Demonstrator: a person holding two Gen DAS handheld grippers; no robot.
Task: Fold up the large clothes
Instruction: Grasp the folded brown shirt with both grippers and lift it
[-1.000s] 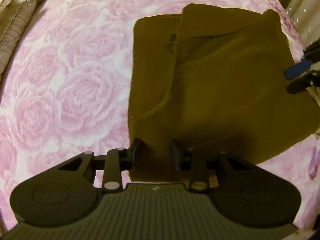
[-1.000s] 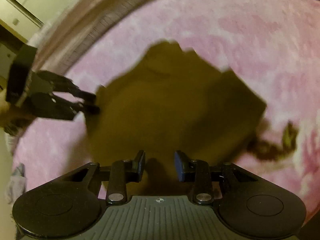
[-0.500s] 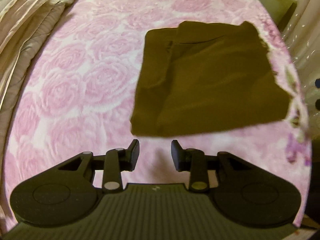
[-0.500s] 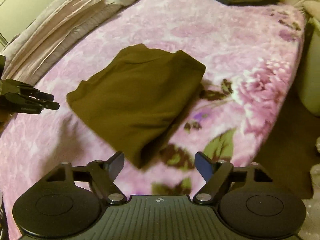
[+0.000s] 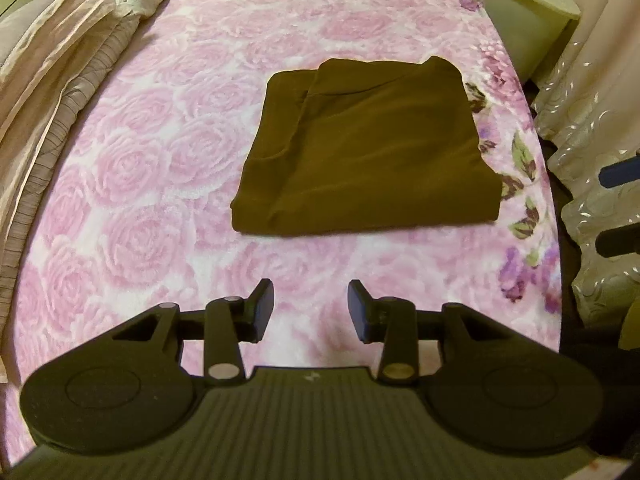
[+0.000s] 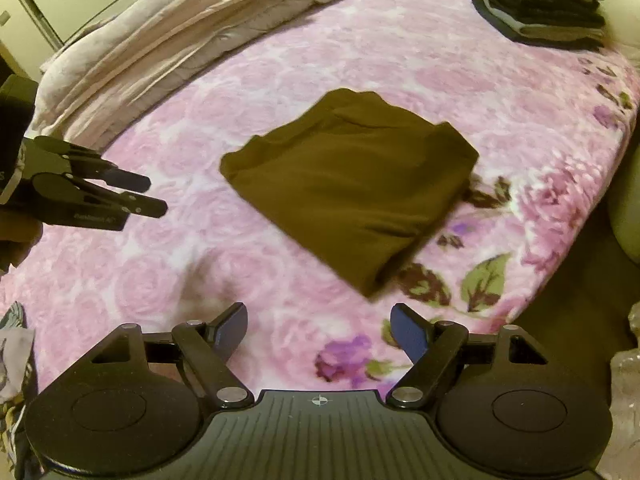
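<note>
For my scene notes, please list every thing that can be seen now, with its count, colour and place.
folded garment: one, dark brown, flat on the middle of the blanket.
blanket: one, pink with roses, covers the bed.
quilt: one, pale beige, bunched along the far side.
stack of clothes: one, dark, far corner of the bed.
curtain: one, pale, beside the bed.
left gripper: one, black, open, empty, above the blanket.
right gripper: one, black, jaws wide open, empty, near the bed's edge.
</note>
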